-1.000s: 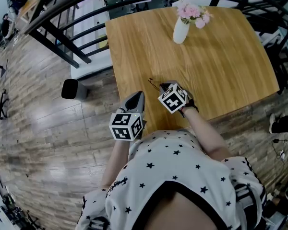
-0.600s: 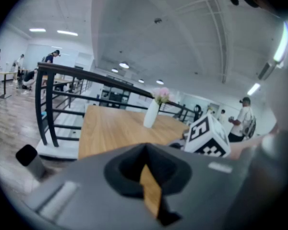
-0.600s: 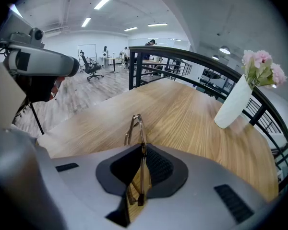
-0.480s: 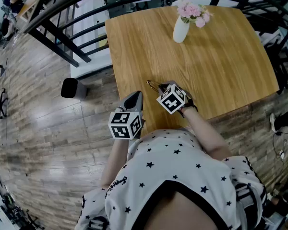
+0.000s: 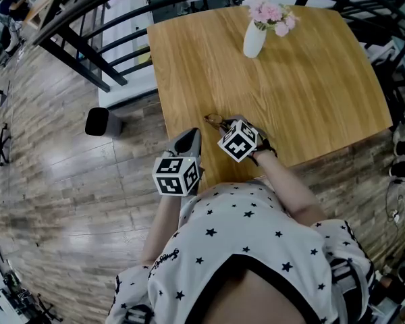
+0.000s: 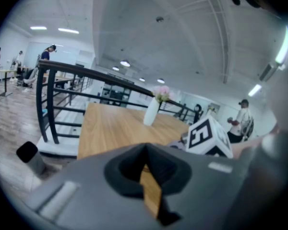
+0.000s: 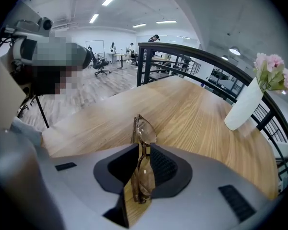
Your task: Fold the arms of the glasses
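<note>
Brown-framed glasses (image 7: 143, 174) stand on edge between my right gripper's (image 7: 143, 150) jaws, which are shut on them near the bridge. One lens (image 7: 145, 132) sticks out past the jaws over the wooden table (image 7: 192, 114). The arms seem to lie against the frame. In the head view the glasses (image 5: 213, 119) show just beyond the right gripper (image 5: 224, 124), near the table's near-left corner. My left gripper (image 5: 192, 138) hangs at the table's front edge, left of the right one. It is shut (image 6: 145, 147) and holds nothing.
A white vase with pink flowers (image 5: 255, 38) stands at the far side of the table (image 5: 310, 79). A black metal railing (image 5: 88, 25) runs along the left and back. A small black bin (image 5: 98, 122) sits on the wooden floor to the left.
The right gripper has shifted slightly left with the glasses in its jaws. The left gripper has stayed in place.
</note>
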Action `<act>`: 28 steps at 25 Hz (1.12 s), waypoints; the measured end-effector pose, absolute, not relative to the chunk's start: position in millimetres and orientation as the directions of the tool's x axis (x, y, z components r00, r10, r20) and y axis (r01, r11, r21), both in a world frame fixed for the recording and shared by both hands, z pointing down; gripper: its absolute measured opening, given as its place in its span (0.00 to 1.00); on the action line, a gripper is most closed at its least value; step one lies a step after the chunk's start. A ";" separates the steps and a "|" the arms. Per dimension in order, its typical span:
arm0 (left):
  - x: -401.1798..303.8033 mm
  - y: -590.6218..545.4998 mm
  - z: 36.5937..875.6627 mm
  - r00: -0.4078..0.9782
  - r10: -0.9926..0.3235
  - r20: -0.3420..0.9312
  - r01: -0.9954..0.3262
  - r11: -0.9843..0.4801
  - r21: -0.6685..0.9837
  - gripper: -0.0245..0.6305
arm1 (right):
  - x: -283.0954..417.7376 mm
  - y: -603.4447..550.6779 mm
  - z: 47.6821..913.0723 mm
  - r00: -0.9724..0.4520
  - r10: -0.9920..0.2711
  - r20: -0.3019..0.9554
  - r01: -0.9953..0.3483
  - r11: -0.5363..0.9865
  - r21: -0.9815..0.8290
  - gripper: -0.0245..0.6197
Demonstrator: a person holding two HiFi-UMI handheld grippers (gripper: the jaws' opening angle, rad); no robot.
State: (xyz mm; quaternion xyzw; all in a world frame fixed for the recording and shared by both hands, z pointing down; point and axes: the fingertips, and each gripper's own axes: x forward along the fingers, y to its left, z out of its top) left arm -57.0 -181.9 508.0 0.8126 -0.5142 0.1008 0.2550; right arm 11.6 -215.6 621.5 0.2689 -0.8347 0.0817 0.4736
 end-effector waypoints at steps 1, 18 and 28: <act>-57.2 -181.0 508.2 0.450 -0.785 0.427 -0.888 -0.339 0.312 0.05 | 10.2 -213.4 622.6 -0.408 -0.363 0.838 -0.520 0.847 0.113 0.13; -66.8 -165.4 501.7 0.428 -0.812 0.396 -0.890 -0.304 0.339 0.05 | 14.0 -212.7 611.6 -0.436 -0.419 0.797 -0.622 0.780 0.070 0.14; -71.5 -146.8 492.9 0.447 -0.823 0.352 -0.873 -0.314 0.374 0.05 | 12.2 -182.6 558.0 -0.503 -0.565 0.654 -0.743 0.670 0.008 0.10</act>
